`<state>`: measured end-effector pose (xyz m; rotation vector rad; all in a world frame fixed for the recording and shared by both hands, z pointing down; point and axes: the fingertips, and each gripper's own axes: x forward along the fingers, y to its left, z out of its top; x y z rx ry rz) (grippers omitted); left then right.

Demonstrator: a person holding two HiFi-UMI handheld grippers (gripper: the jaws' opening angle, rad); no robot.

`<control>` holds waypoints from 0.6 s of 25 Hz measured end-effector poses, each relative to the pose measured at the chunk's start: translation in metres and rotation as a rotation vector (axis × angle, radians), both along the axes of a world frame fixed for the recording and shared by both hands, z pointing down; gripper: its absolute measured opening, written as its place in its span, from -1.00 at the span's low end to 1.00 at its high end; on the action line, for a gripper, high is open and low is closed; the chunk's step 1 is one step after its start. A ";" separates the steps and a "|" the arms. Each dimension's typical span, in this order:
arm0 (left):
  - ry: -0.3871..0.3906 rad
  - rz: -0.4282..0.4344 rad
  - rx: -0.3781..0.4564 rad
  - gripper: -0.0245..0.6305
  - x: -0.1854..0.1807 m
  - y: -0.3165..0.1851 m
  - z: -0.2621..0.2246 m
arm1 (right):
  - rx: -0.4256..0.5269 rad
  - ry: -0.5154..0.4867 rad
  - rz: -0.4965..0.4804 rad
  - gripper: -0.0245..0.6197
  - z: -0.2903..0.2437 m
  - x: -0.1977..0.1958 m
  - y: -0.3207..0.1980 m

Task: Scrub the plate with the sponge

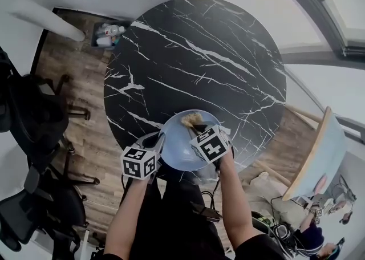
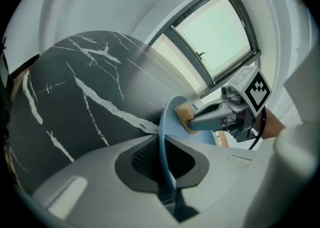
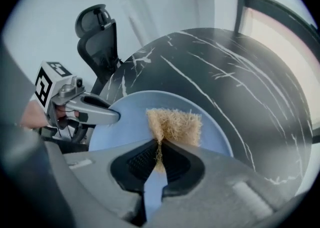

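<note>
A light blue plate [image 1: 178, 149] is held tilted over the near edge of the round black marble table [image 1: 194, 53]. My left gripper [image 1: 158, 140] is shut on its left rim; in the left gripper view the plate [image 2: 166, 132] runs edge-on between the jaws of that gripper [image 2: 164, 161]. My right gripper [image 1: 197, 128] is shut on a tan fibrous sponge [image 1: 192, 120], which lies against the plate's upper face near the far rim. In the right gripper view the sponge [image 3: 175, 124] sticks out past the right gripper [image 3: 159, 154] onto the plate [image 3: 125, 134], with the left gripper [image 3: 116, 117] at the plate's left edge.
A black office chair [image 1: 28, 116] stands on the wooden floor to the left, and it shows beyond the table in the right gripper view [image 3: 97, 32]. A box of bottles [image 1: 108, 33] sits on the floor by the table's far left. Windows run along the right.
</note>
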<state>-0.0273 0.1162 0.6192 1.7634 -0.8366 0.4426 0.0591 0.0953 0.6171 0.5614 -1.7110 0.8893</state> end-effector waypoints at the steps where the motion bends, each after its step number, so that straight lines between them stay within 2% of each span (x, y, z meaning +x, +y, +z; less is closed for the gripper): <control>1: 0.002 -0.004 -0.001 -0.87 0.000 0.000 0.000 | 0.010 0.024 0.028 -0.86 0.001 0.009 -0.003; 6: 0.008 -0.018 -0.005 -0.86 0.000 0.000 0.000 | 0.084 0.185 0.115 -0.86 0.001 0.058 -0.005; 9: 0.008 -0.023 -0.009 -0.86 0.000 0.000 0.000 | 0.133 0.226 0.131 -0.86 -0.001 0.073 0.001; 11: 0.003 -0.029 -0.014 -0.86 -0.001 0.001 0.001 | 0.172 0.200 0.142 -0.86 -0.009 0.069 0.004; 15: -0.005 -0.037 -0.013 -0.87 -0.002 0.002 0.001 | 0.193 0.019 0.212 -0.86 -0.032 0.029 0.018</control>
